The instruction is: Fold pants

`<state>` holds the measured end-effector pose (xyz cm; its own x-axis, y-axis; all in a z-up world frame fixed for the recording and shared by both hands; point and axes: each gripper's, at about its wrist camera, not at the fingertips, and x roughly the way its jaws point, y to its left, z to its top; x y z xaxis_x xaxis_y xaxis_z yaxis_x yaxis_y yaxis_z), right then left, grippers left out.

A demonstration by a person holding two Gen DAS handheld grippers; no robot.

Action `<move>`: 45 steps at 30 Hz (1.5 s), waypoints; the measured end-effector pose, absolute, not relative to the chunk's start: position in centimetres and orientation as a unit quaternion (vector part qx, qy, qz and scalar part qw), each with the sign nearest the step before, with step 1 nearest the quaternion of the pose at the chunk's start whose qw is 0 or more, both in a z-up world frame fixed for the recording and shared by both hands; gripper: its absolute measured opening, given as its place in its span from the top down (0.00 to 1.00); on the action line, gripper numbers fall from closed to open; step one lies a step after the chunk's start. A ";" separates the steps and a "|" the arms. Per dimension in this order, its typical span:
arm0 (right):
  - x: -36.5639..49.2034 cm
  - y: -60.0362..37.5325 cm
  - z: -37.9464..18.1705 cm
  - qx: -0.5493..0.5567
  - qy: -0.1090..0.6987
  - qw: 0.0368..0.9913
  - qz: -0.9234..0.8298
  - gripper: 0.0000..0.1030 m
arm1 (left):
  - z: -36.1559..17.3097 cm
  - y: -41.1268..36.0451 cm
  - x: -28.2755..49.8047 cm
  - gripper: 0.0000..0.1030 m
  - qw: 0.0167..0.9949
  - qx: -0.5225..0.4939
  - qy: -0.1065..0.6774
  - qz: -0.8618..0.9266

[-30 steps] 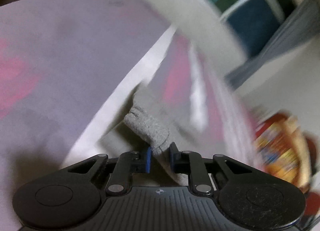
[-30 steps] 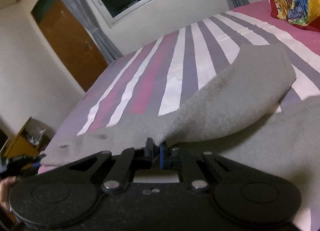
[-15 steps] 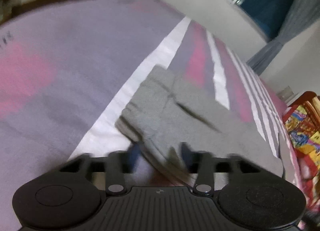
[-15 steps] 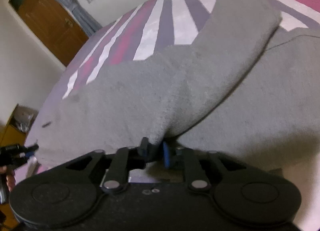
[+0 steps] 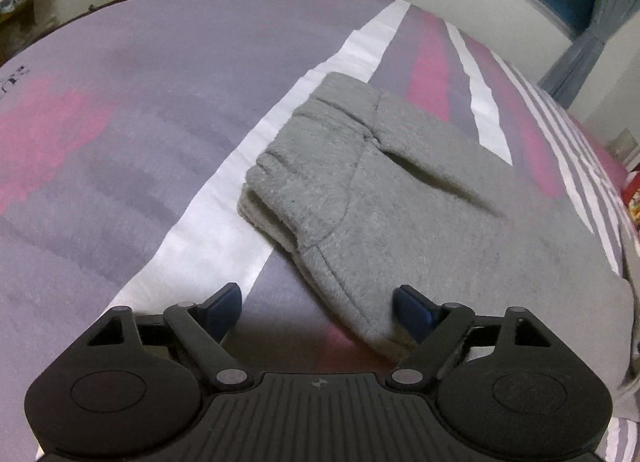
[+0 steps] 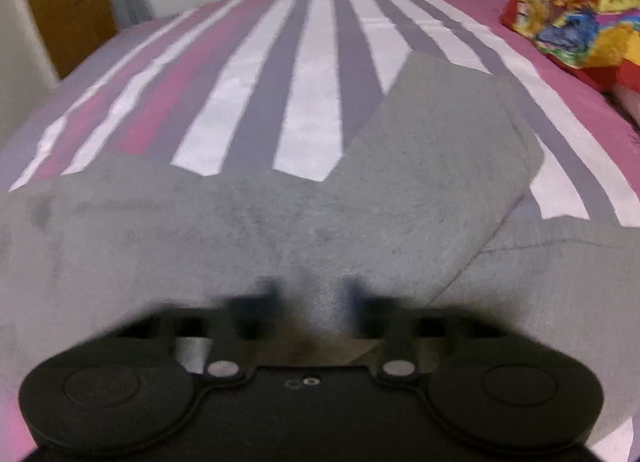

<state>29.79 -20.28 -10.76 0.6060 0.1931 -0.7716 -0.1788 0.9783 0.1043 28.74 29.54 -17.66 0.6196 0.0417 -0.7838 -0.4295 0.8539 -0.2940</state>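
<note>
The grey fleece pants [image 5: 420, 206] lie folded on the bed's striped grey, white and pink bedspread [image 5: 160, 110], one leg laid over the rest so its cuffed end rests on a white stripe. The left gripper [image 5: 318, 308] hangs wide open and empty just short of the fabric's near edge. The right gripper [image 6: 312, 296] is blurred, its fingers parted over the cloth and seemingly holding nothing; a bright patchwork cushion [image 6: 576, 18] sits at the far right.

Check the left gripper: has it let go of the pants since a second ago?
Yes. The left gripper was clamped on a raised cuff; now its jaws stand wide open and the grey pants lie flat on the striped bedspread.
</note>
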 end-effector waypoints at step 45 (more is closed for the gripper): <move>31.2 -21.6 -12.4 -0.288 0.375 0.877 0.081 0.55 | -18.6 28.9 28.0 0.11 0.881 -0.202 0.413 0.110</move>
